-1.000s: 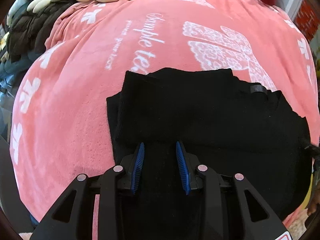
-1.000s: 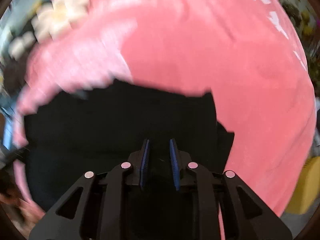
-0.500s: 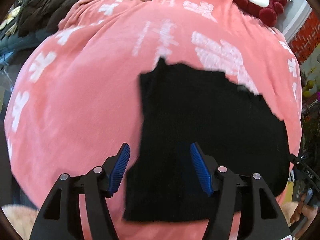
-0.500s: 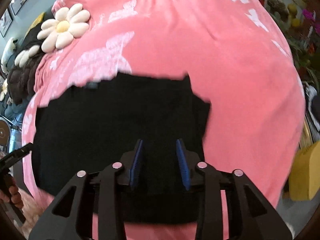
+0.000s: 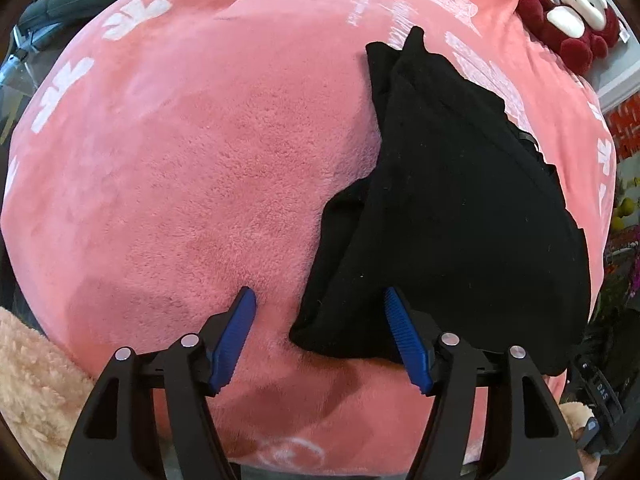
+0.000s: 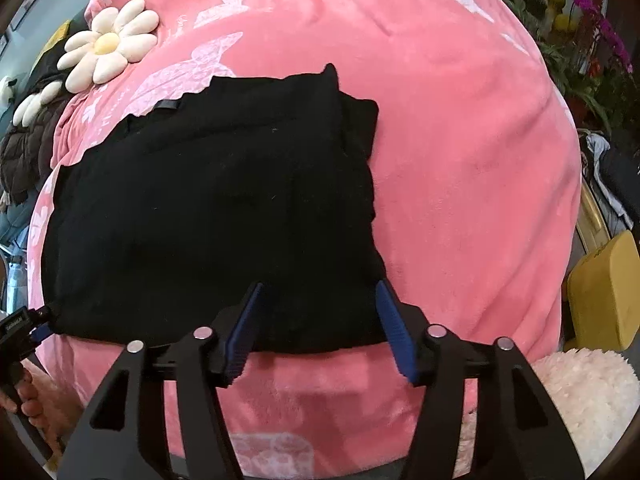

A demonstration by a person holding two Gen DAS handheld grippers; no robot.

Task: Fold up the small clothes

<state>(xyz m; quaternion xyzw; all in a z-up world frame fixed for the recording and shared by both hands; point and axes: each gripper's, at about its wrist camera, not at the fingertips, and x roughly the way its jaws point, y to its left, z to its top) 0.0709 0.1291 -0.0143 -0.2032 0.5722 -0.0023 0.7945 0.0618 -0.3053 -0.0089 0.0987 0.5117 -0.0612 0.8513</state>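
Observation:
A black garment (image 5: 460, 208) lies folded flat on a pink blanket (image 5: 192, 152). In the left wrist view my left gripper (image 5: 320, 324) is open and empty, its jaws wide, at the garment's near left corner. In the right wrist view the same garment (image 6: 216, 208) fills the middle, and my right gripper (image 6: 318, 320) is open and empty over its near right edge. The tip of the left gripper (image 6: 24, 328) shows at the garment's far left corner in that view.
A daisy-shaped cushion (image 6: 108, 46) and dark padded clothes (image 6: 28, 144) lie at the back left. A red and white plush toy (image 5: 572, 24) sits at the back right. A yellow box (image 6: 604, 292) and a fluffy white item (image 6: 580, 408) are at the right.
Both grippers opened wide and let go of the black garment, then drew back toward its near edge. The left gripper shifted left so the garment now lies to its right.

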